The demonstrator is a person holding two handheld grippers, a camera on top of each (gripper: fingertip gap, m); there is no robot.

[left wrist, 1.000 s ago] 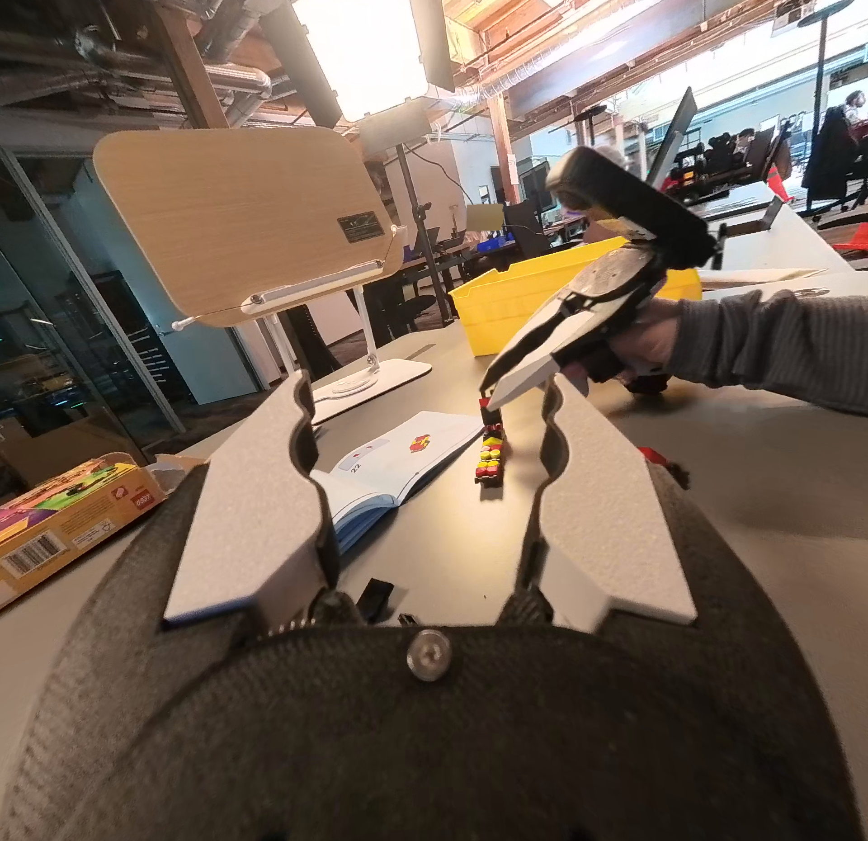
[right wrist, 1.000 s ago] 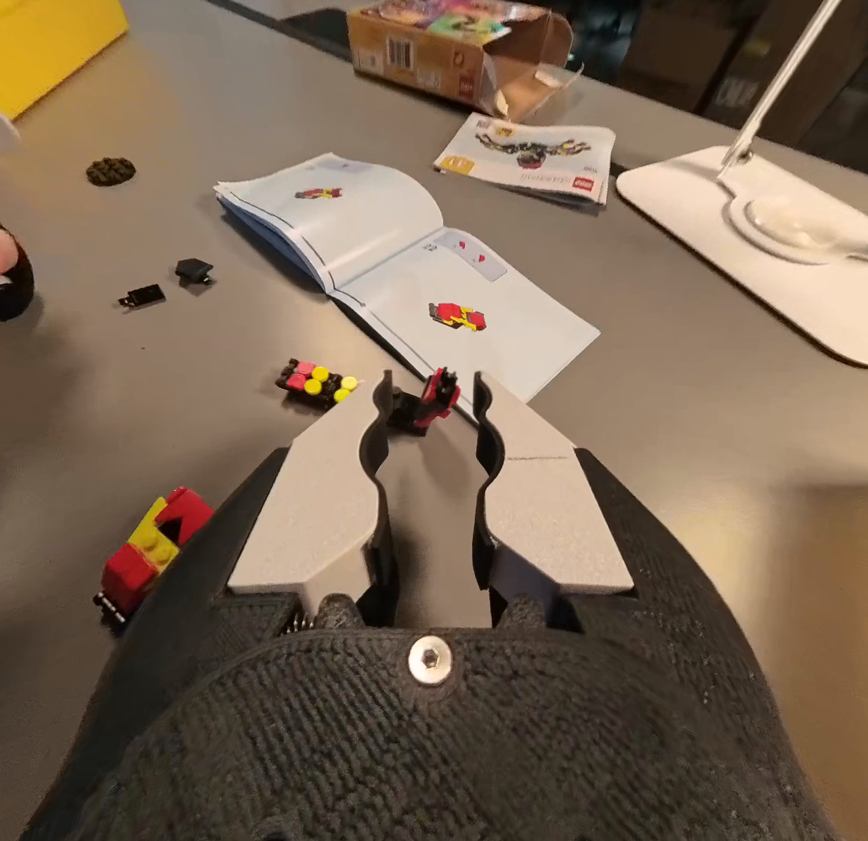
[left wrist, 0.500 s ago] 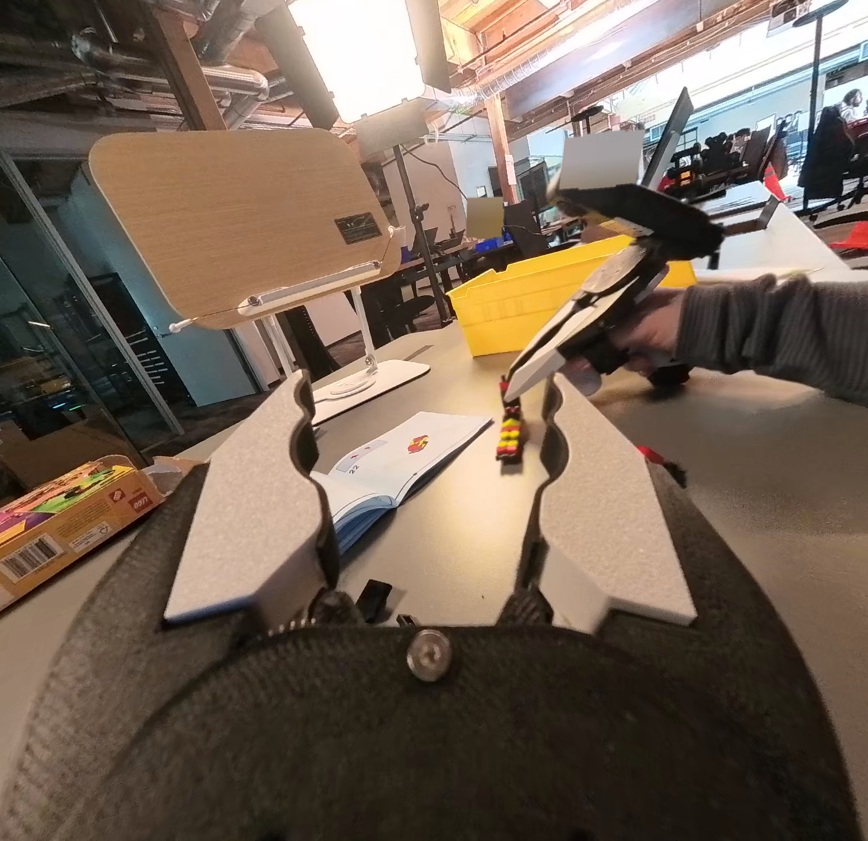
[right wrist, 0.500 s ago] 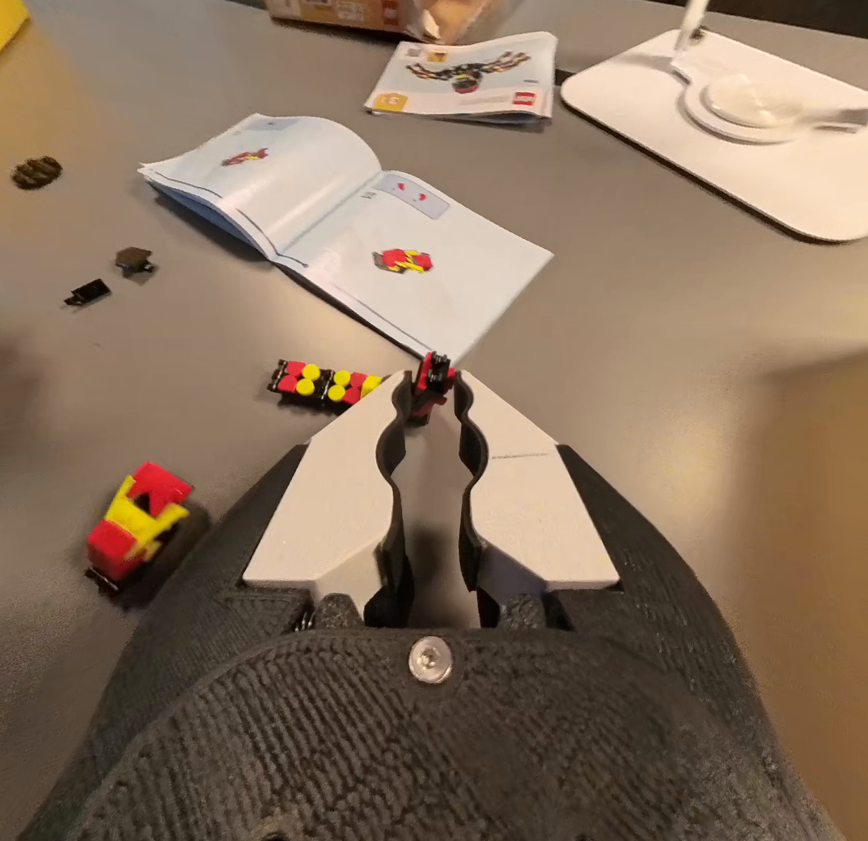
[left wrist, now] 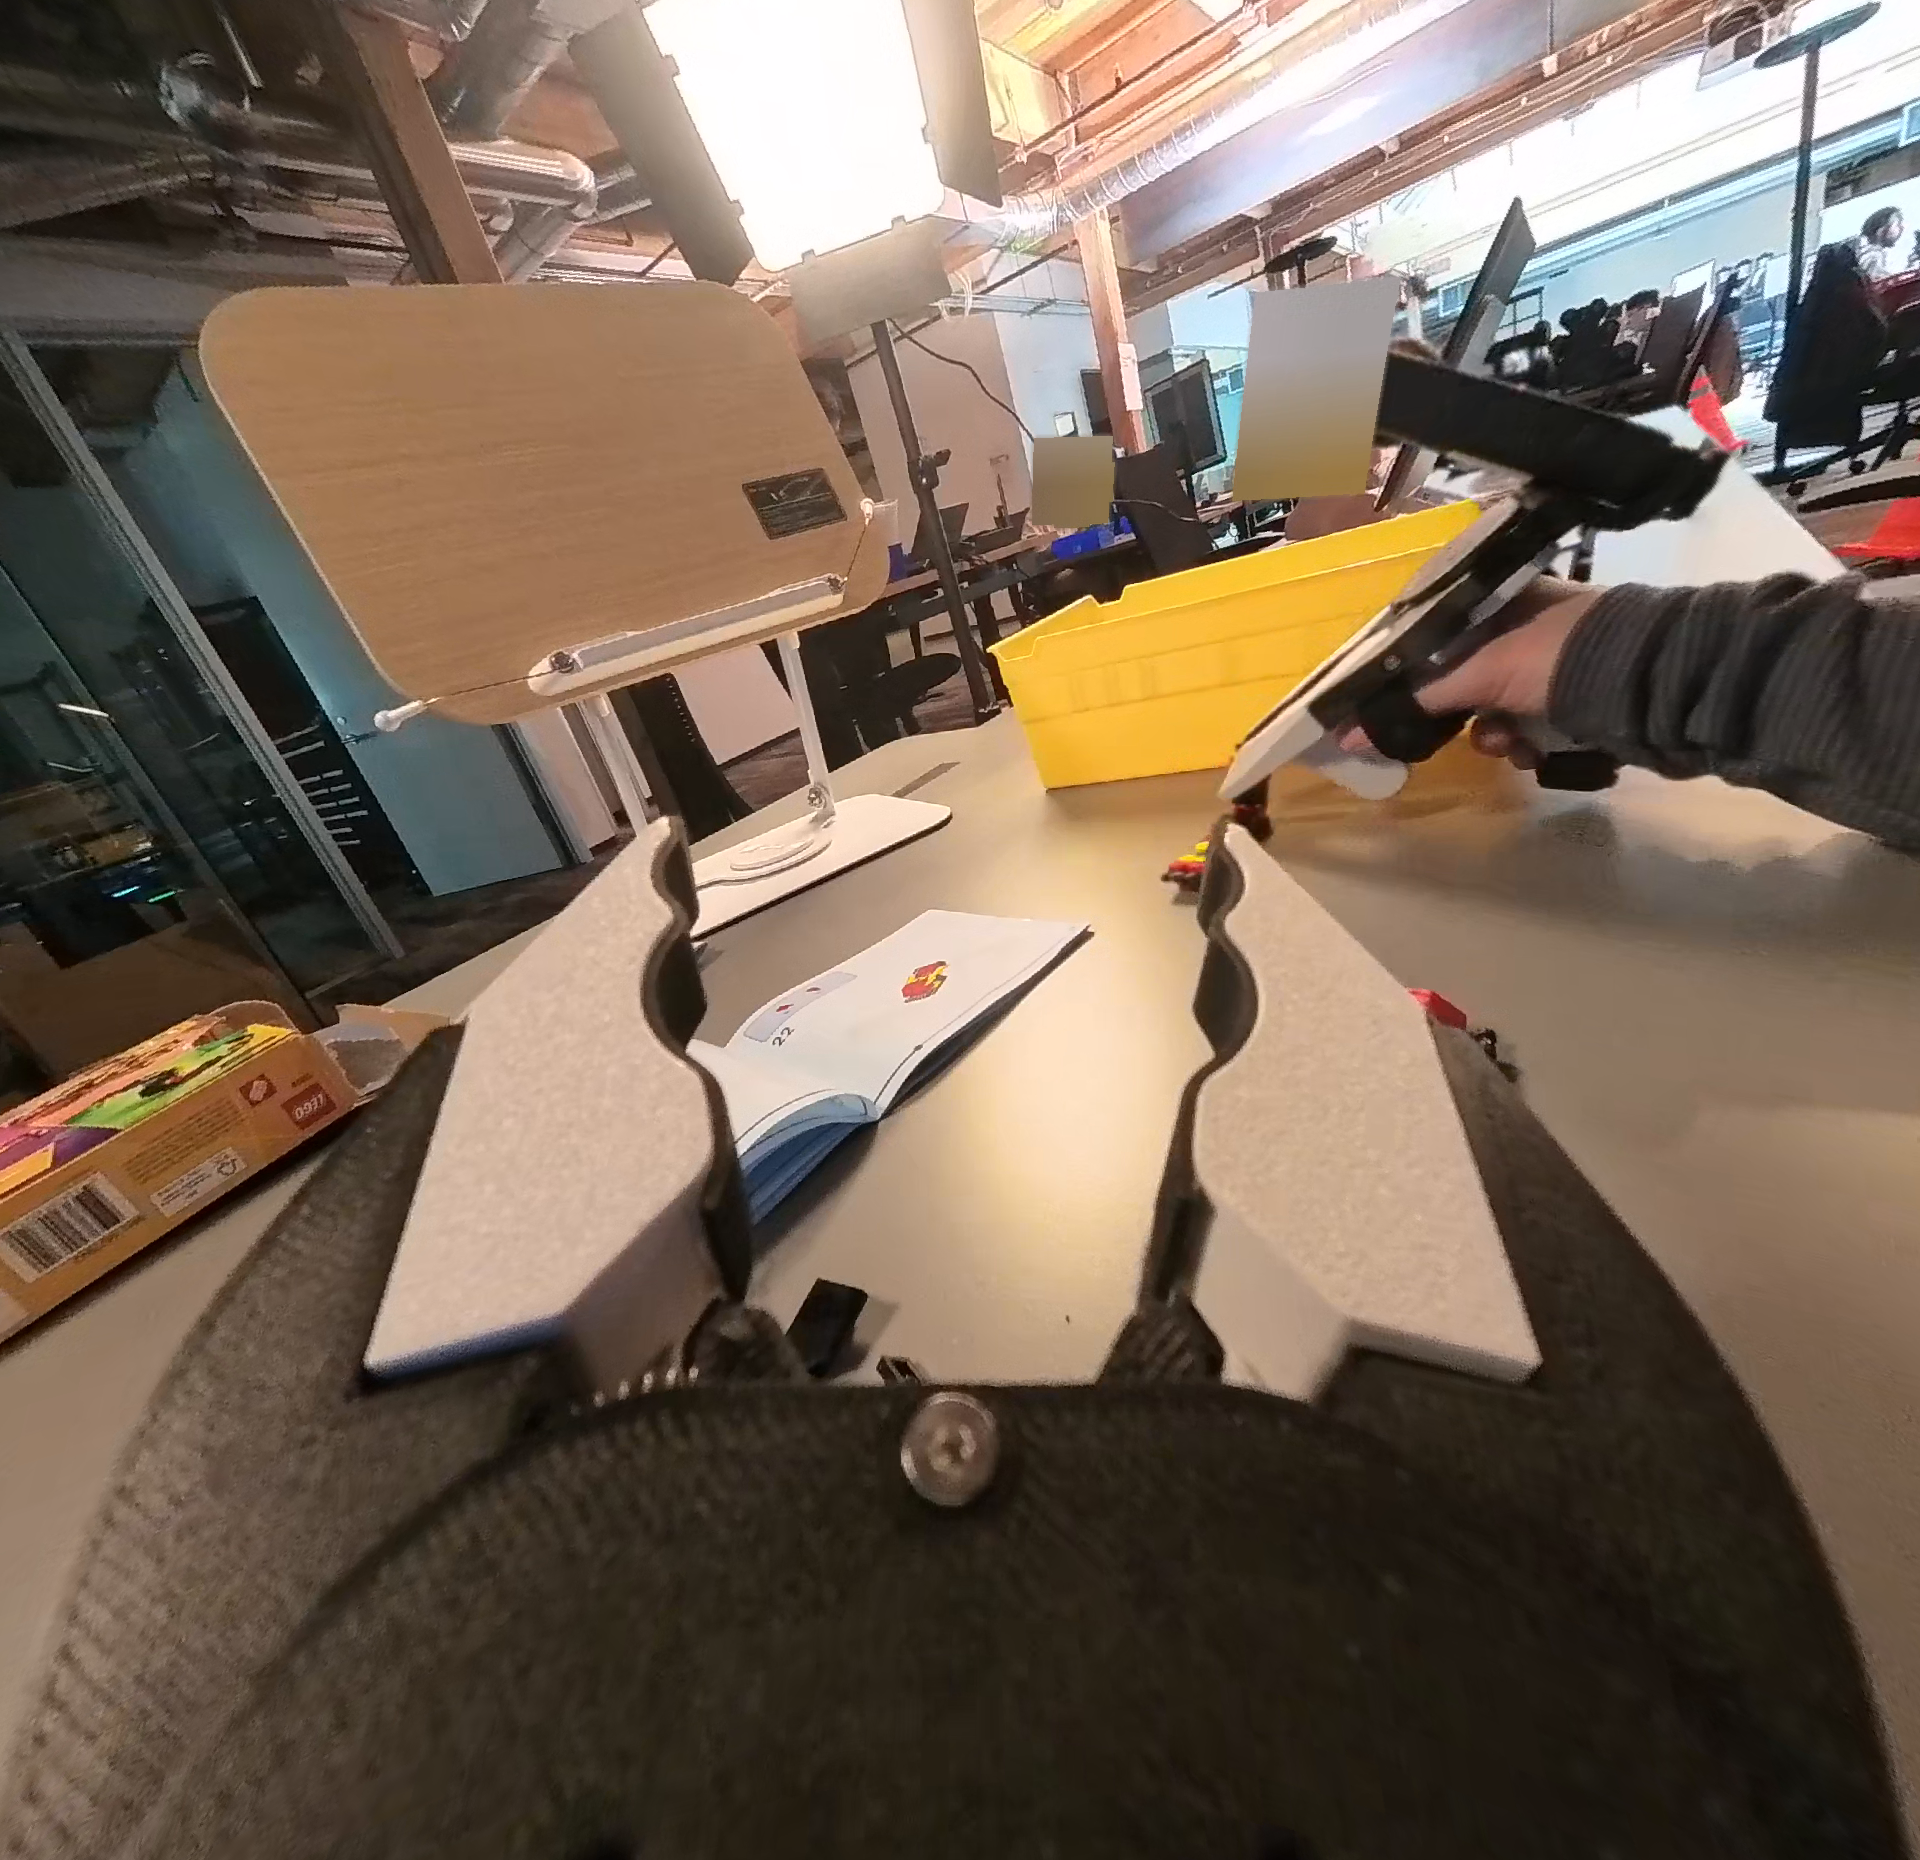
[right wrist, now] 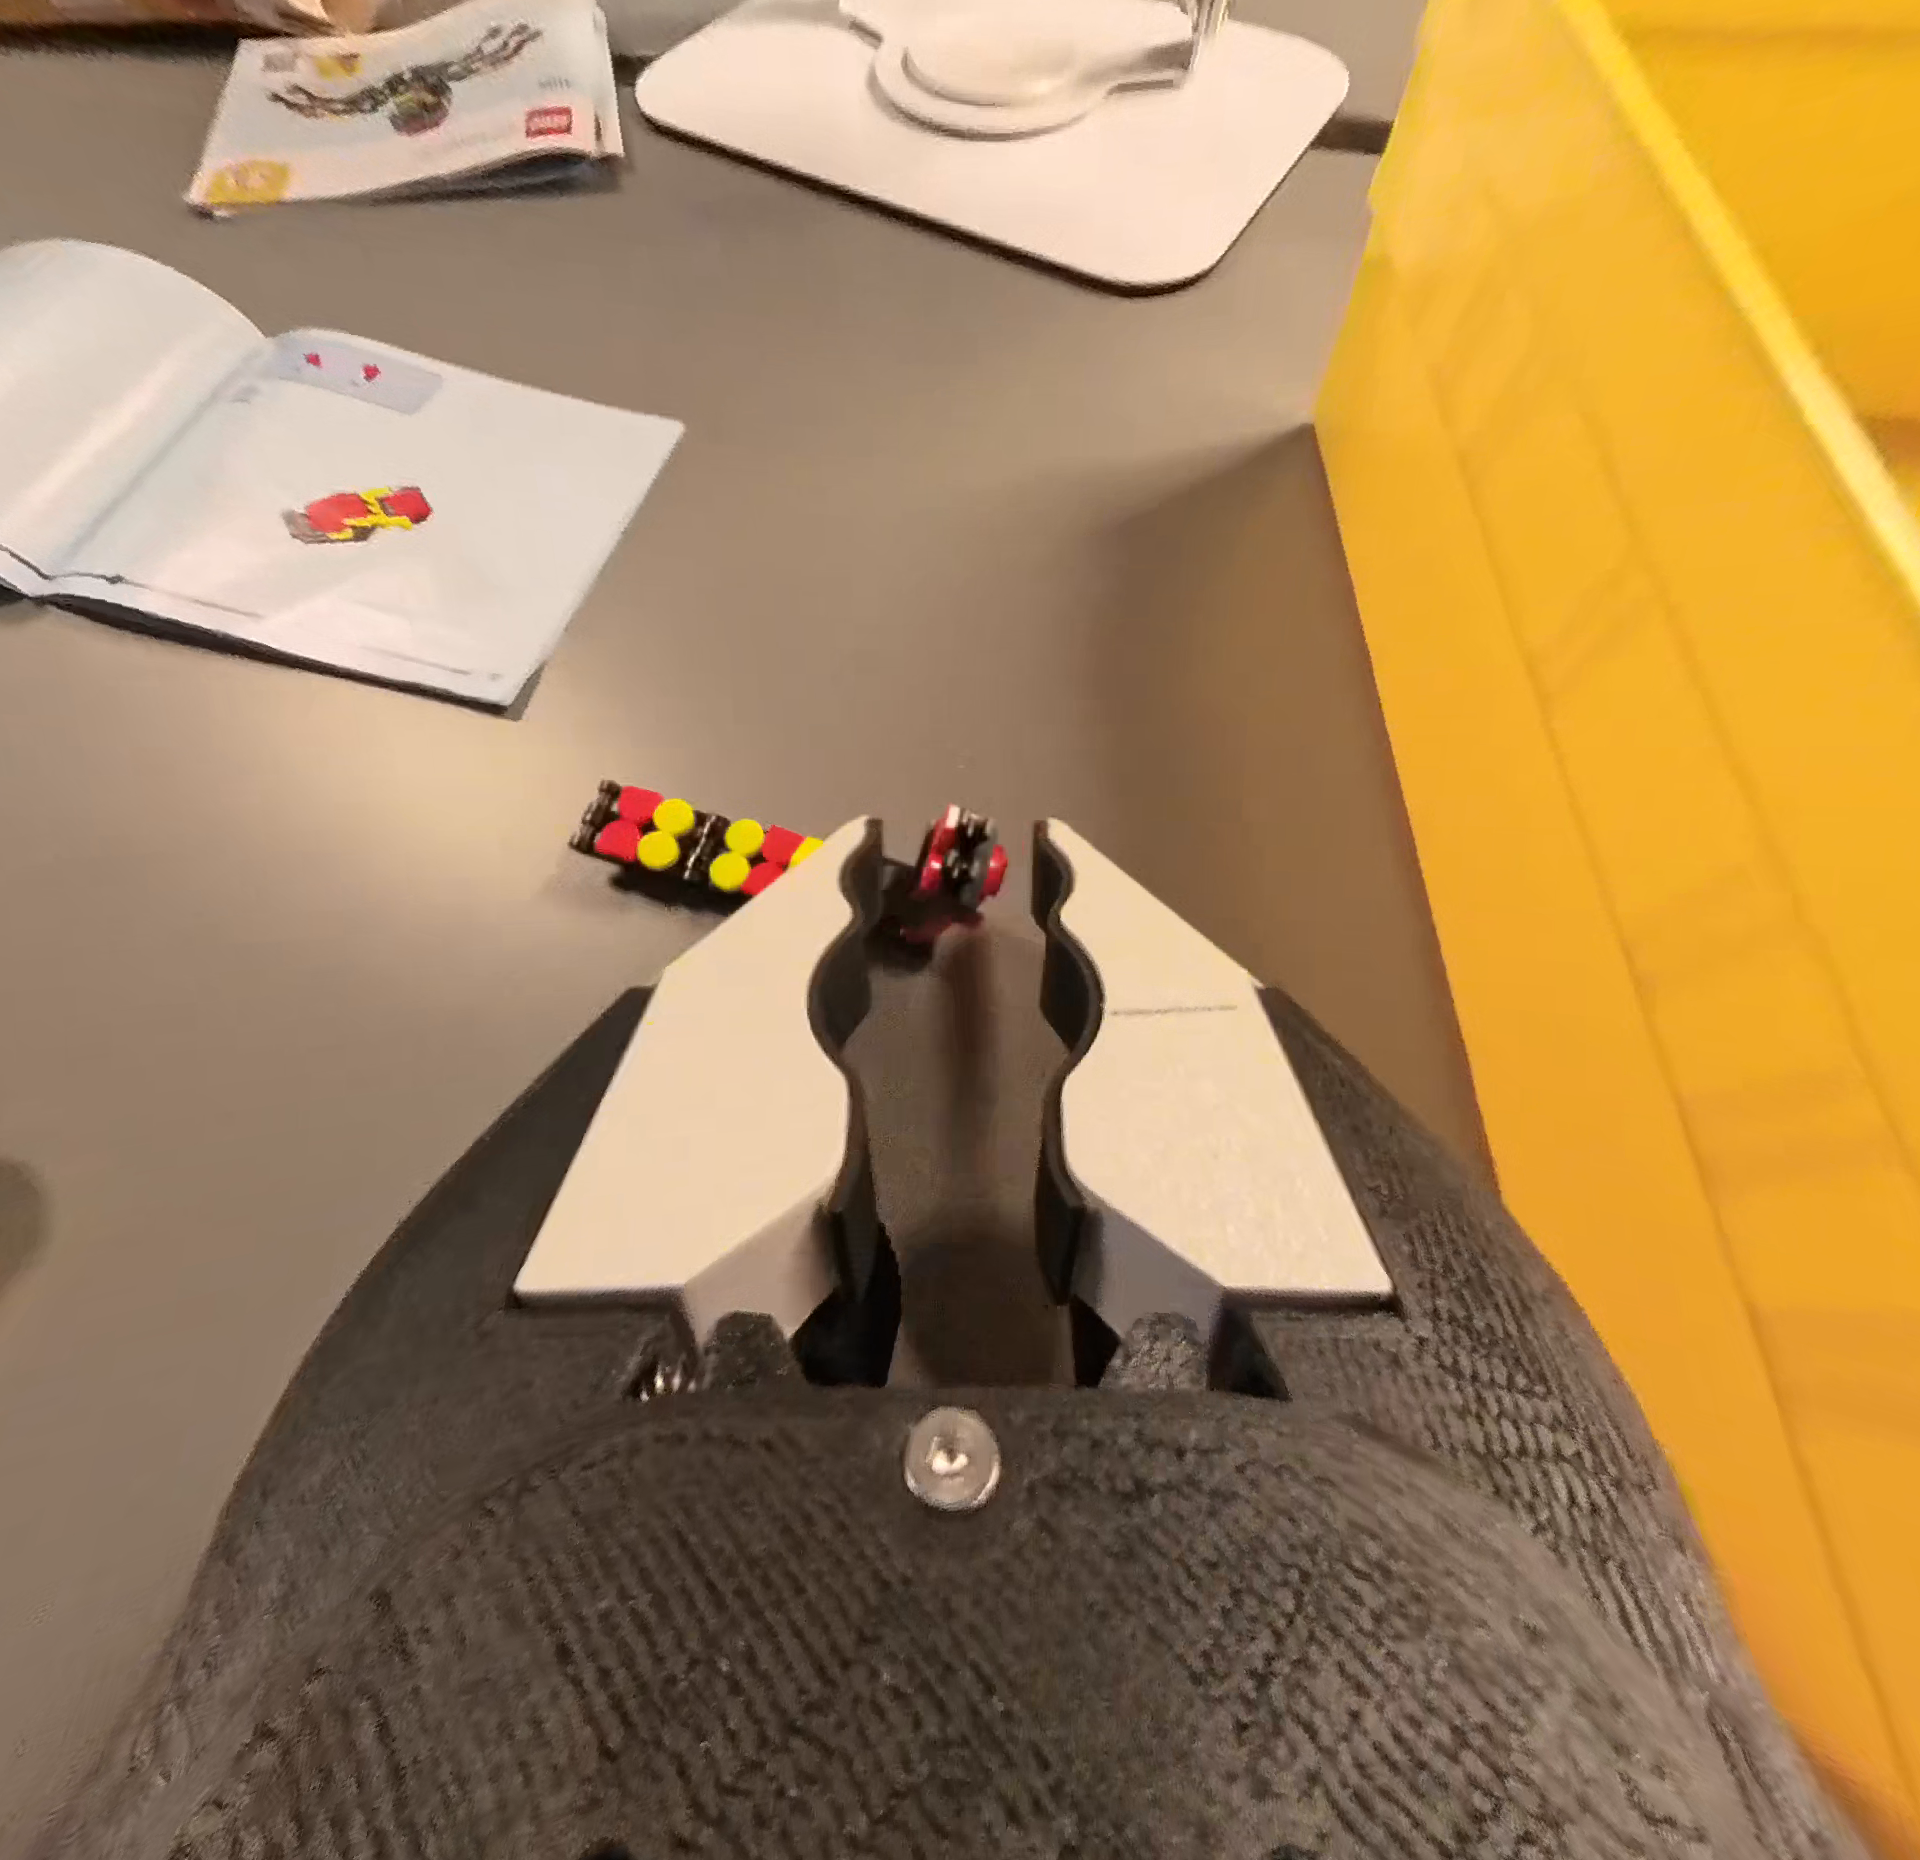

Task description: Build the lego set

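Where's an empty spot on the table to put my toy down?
Bare table lies between the open booklet, the white stand base and the yellow bin. It's crowded by the studded strip and the red-black piece.

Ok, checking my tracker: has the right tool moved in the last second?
Yes. In the left wrist view the right tool has swung rightward, away from the open booklet, and its tip is now in front of the yellow bin.

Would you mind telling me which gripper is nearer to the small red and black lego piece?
Right. The right gripper has the red and black lego piece between its open fingertips; whether it touches is unclear. The left gripper hangs open well back, over the open booklet.
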